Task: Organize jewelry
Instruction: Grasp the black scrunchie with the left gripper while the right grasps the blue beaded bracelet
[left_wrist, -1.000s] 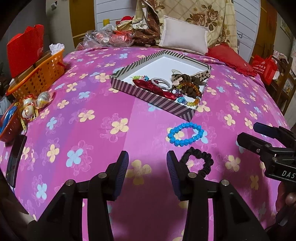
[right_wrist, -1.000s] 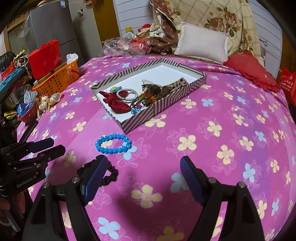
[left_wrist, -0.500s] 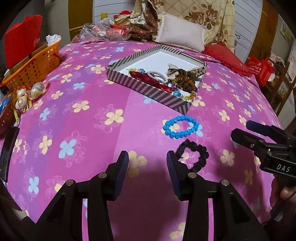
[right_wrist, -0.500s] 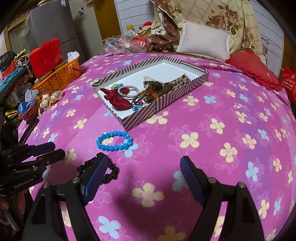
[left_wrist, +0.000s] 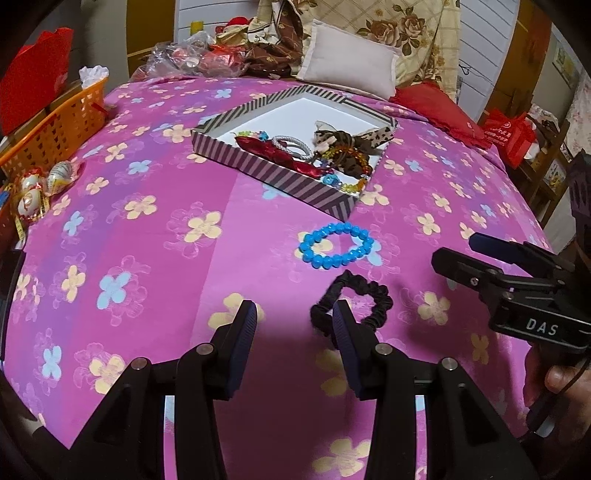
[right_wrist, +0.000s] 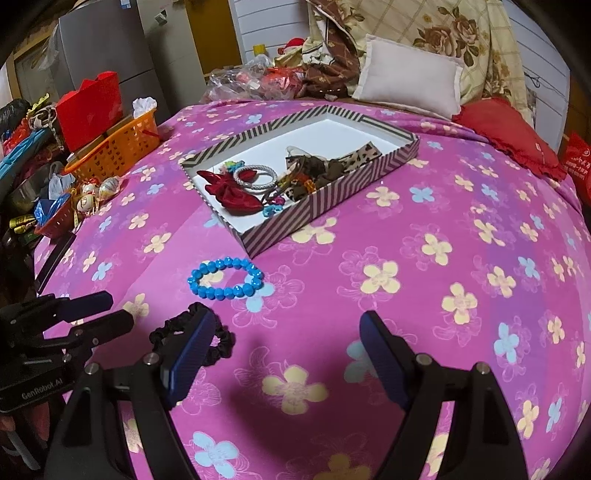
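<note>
A black scrunchie (left_wrist: 371, 293) lies on the pink flowered bedspread, its left part hidden behind the right finger of my left gripper (left_wrist: 293, 314). That gripper is open, with only cloth between its fingers. A blue bead bracelet (left_wrist: 336, 245) lies just beyond the scrunchie. Farther back is the striped box (left_wrist: 280, 179), holding a red bow, a silver bangle (right_wrist: 255, 177), a leopard-print bow and beads. My right gripper (right_wrist: 286, 321) is open wide over bare cloth, and the scrunchie (right_wrist: 221, 345) shows behind its left finger. The bracelet (right_wrist: 225, 278) and the box (right_wrist: 325, 201) lie ahead of it.
An orange basket (right_wrist: 118, 149) with a red bag (right_wrist: 90, 105) stands at the bed's left edge, beside foil-wrapped sweets (right_wrist: 98, 192). A white pillow (right_wrist: 410, 85), a red cushion (right_wrist: 509, 136) and plastic bags lie at the back. The left gripper (right_wrist: 114, 310) shows in the right wrist view.
My left gripper has turned slightly toward the scrunchie, which now sits right behind its right finger. The right gripper has stayed put. Neither gripper's opening has altered.
</note>
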